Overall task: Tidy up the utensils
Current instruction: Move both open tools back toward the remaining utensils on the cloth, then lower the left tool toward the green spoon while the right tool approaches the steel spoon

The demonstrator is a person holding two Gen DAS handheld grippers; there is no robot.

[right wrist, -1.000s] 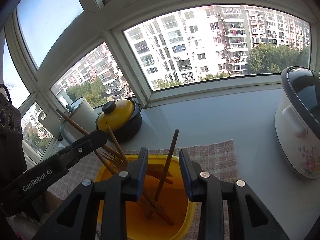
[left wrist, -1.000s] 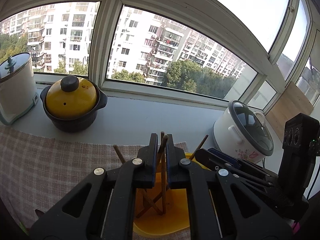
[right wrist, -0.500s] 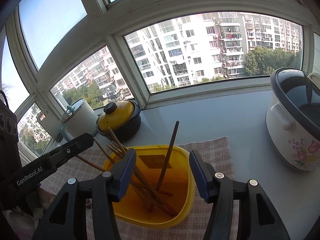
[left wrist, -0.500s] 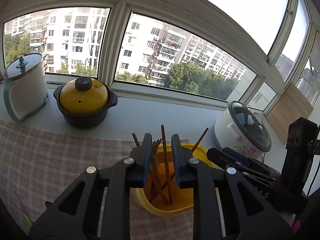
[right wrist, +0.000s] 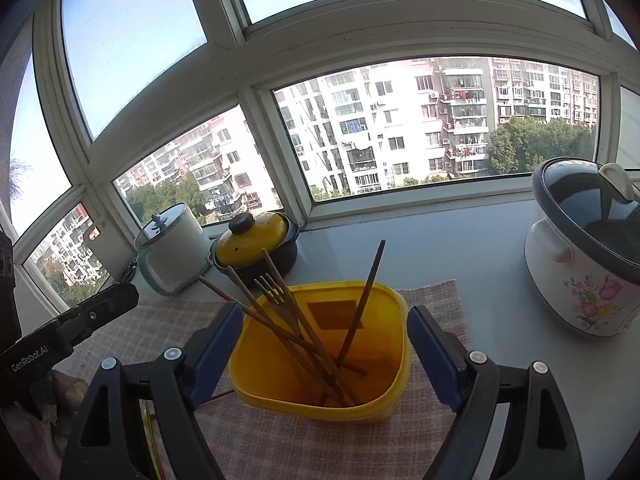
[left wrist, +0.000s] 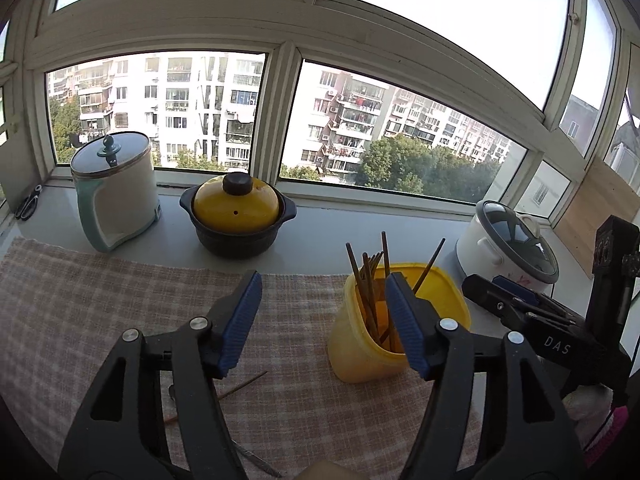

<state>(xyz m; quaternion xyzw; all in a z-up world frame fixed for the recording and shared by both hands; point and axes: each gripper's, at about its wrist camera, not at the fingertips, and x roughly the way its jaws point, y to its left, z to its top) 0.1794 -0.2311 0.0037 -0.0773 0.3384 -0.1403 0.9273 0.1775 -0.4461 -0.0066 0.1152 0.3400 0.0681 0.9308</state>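
A yellow plastic container stands on a checked cloth and holds several brown chopsticks and a wooden fork. My left gripper is open and empty, pulled back to the container's left. One loose chopstick lies on the cloth under it. My right gripper is open and empty, its jaws either side of the container. It also shows at the right of the left wrist view.
On the grey sill stand a white kettle, a black pot with a yellow lid and a flowered rice cooker. Scissors lie at the far left. A thin metal utensil lies near the cloth's front edge.
My left gripper let go of the chopsticks, which now stand in the container, then opened wide and drew back and left. My right gripper also opened wider and pulled back.
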